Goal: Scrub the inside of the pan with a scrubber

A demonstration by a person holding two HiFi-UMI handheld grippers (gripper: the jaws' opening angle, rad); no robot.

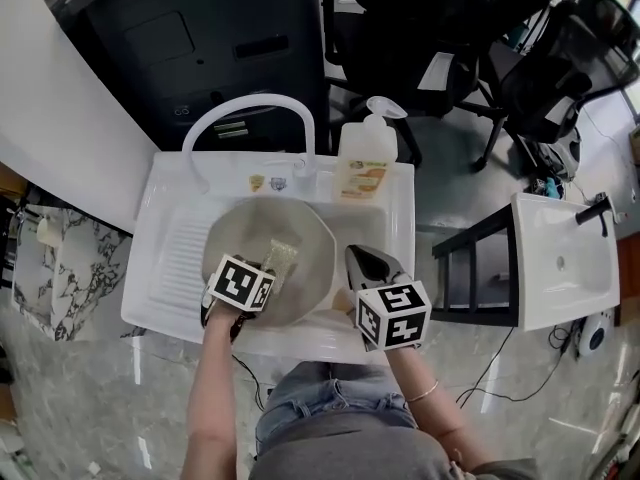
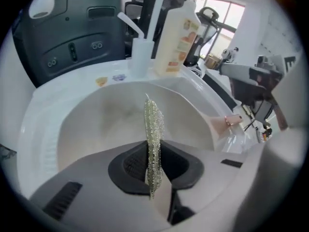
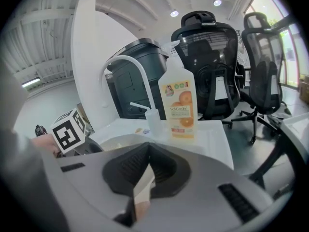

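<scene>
A pale round pan sits in the white sink; its inside fills the left gripper view. My left gripper hangs over the pan's near left part, shut on a thin glittery yellow-green scrubber that stands on edge between the jaws and points into the pan. The scrubber also shows in the head view. My right gripper is at the pan's right rim, shut on the pan's beige handle, whose pinkish end shows at the right.
An orange-label soap bottle and a curved white faucet stand at the sink's back edge. A dark bin is behind, office chairs to the right, and a second white basin on a black stand.
</scene>
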